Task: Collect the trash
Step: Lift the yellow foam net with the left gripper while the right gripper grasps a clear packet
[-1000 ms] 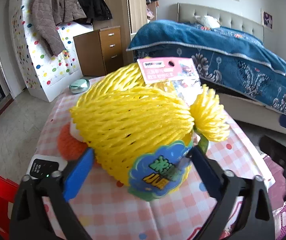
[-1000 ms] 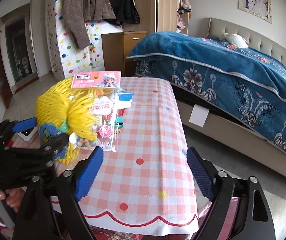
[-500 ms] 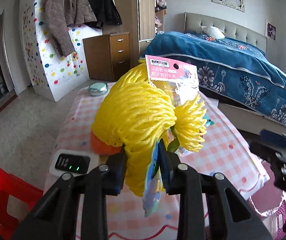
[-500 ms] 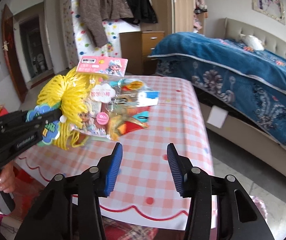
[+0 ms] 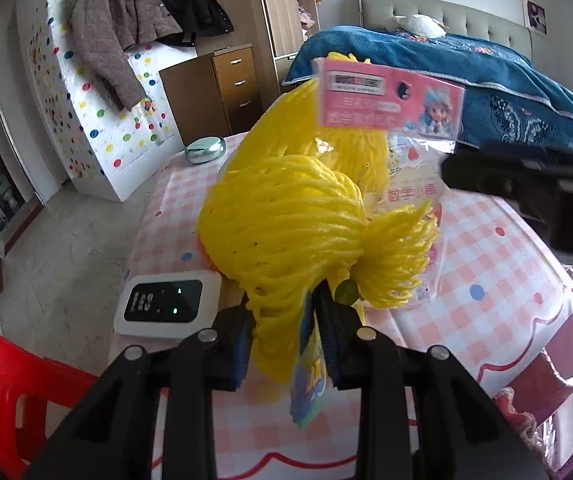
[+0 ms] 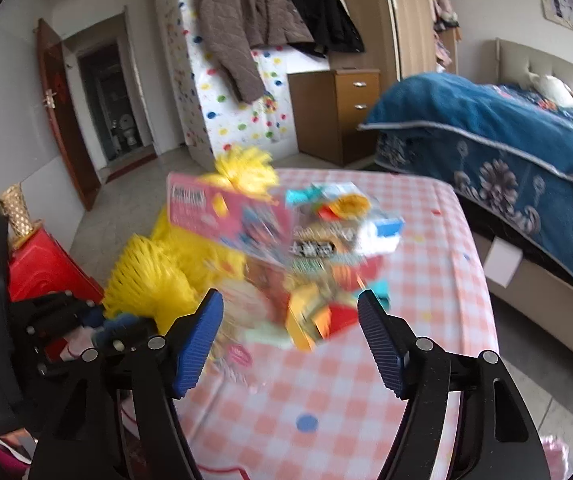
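My left gripper (image 5: 286, 344) is shut on the lower end of a yellow foam fruit net (image 5: 286, 220), pinching it together with its blue-green label (image 5: 306, 376). A clear toy packet with a pink header card (image 5: 390, 96) leans against the far side of the net. In the right wrist view the same packet (image 6: 306, 248) is blurred, just beyond my right gripper (image 6: 290, 308). That gripper's jaws are opening and its pads (image 6: 202, 340) touch nothing. The yellow net (image 6: 158, 276) and the left gripper (image 6: 98, 320) sit at the left of that view.
A table with a pink checked cloth (image 5: 486, 264) carries a white device with a lit display (image 5: 166, 304) and an oval green tin (image 5: 205, 149). A red plastic stool (image 5: 6, 376) stands at the near left. A bed with a blue cover (image 6: 506, 128) runs along the right.
The left jaws closed on the net's lower end and drew back with it. The right jaws narrowed, then widened again, and that gripper swung left toward the packet.
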Demonstrator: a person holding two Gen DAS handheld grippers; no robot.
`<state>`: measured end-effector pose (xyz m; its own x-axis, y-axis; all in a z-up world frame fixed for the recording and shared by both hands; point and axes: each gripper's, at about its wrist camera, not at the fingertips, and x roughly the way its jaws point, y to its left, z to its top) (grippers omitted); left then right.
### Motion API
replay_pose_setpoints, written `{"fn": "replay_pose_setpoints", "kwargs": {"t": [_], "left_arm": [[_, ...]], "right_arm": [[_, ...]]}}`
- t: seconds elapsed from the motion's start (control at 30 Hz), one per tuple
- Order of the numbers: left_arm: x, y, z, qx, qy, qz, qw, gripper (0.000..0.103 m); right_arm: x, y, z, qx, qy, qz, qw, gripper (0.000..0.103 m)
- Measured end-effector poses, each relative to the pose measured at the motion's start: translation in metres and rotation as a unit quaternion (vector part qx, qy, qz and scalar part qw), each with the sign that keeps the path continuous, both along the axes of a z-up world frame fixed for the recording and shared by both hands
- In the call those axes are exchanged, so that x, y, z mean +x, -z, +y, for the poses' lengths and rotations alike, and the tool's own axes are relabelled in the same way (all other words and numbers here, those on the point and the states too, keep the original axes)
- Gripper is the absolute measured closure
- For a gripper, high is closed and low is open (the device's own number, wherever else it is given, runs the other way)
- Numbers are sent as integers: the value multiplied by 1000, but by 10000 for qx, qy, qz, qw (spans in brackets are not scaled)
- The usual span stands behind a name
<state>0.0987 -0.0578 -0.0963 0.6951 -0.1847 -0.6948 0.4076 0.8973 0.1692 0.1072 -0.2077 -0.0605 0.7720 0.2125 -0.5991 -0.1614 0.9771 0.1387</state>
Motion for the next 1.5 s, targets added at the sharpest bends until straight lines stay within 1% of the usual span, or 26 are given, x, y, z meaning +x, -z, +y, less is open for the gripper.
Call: {"fn": "replay_pose_setpoints", "kwargs": {"t": [0.1,0.17,0.23,0.3,0.33,0.37,0.4,0.43,0.47,0.5,0.57,0.63,0.67,0.7,0.77,0.8,0.83,0.9,0.93,0.97,1.03,1.1,1.13,1.23,1.33,1.5], "left_arm": [[2,2,-2,68,42,-38,10000,76],[2,3,-1,59,45,-32,10000,75],[2,2,-2,60,41,-34,10000,75],[0,1,-2,73,19,-39,10000,75],[-2,0,-2,60,0,-38,10000,75],[-3,-1,0,34,-16,-32,10000,75],[-5,-4,2,-19,-35,-18,10000,75],[-7,-7,5,-94,-34,2,10000,75],[-9,-10,7,-159,-31,10,9999,76],[-15,-16,9,-220,-24,-27,9998,75],[-23,-24,10,-267,0,-107,9996,76],[-35,-34,12,-330,29,-191,9993,76],[-40,-38,12,-361,39,-223,9991,76],[-46,-44,13,-394,54,-270,9988,76],[-58,-53,12,-463,106,-363,9982,76],[-65,-58,10,-521,163,-407,9977,76],[-73,-62,6,-567,233,-435,9972,76],[-87,-67,-4,-648,411,-476,9959,76],[-95,-67,-12,-691,526,-469,9951,76],[-101,-67,-19,-737,637,-450,9942,76],[-114,-63,-42,-861,907,-376,9914,76],[-127,-58,-67,-967,1197,-274,9877,76],[-132,-54,-80,-1011,1364,-219,9852,76],[-149,-40,-122,-1077,1867,-21,9765,76],[-160,-28,-157,-1067,2264,125,9681,76],[-168,-11,-204,-1047,2653,225,9582,75]], "right_arm": [[10,1,8,0,-143,14,9999,33],[15,2,11,14,-216,53,9998,36],[19,4,12,74,-269,120,9995,51],[16,4,11,206,-307,162,9992,62],[11,1,10,263,-298,127,9991,71],[7,-1,9,304,-303,90,9990,77],[2,-4,7,361,-302,54,9989,92],[-6,-10,3,535,-353,21,9979,100],[-15,-16,-1,710,-395,-13,9967,102],[-27,-23,-4,780,-370,-108,9962,103],[-45,-35,-8,838,-348,-279,9955,103],[-75,-53,-15,863,-175,-523,9947,103],[-84,-57,-18,850,-104,-588,9946,103],[-100,-65,-23,799,49,-691,9944,103],[-121,-72,-29,611,330,-780,9945,103],[-129,-75,-34,471,488,-800,9945,103],[-144,-75,-39,196,775,-802,9936,103],[-158,-73,-47,42,1011,-758,9920,103],[-172,-69,-56,-56,1256,-693,9896,103],[-179,-66,-62,-93,1376,-661,9882,103],[-199,-58,-79,-170,1763,-532,9828,103],[-211,-54,-94,-186,2013,-439,9784,103],[-224,-50,-106,-238,2263,-369,9731,103],[-247,-42,-126,-308,2652,-268,9633,103],[-269,-29,-153,-367,3158,-142,9480,103],[-286,-8,-186,-410,3723,-55,9272,103]]}}
